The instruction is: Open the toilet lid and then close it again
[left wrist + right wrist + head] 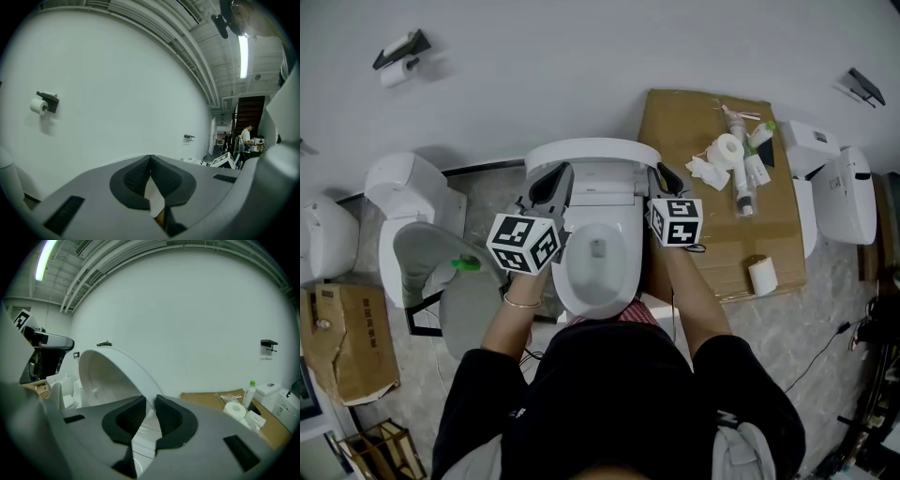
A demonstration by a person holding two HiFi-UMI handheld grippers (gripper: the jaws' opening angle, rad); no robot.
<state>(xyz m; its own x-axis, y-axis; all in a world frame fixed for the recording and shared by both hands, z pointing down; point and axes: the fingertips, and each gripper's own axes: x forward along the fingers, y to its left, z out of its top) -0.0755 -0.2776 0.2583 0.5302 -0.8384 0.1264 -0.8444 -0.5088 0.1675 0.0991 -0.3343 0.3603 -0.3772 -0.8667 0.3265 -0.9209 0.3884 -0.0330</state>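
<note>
Here, a plain white toilet lid (592, 150), upright behind the open bowl (623, 281).

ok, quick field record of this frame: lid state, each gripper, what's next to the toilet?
toilet lid: raised, standing upright
bowl: exposed
left gripper: jaws together at the tips, by the lid's left edge, no grip visible
right gripper: jaws nearly together, lid rim runs into the gap, looks pinched
cardboard: on the floor right of the toilet, paper roll on it
stage: lid open, closing not yet done
</note>
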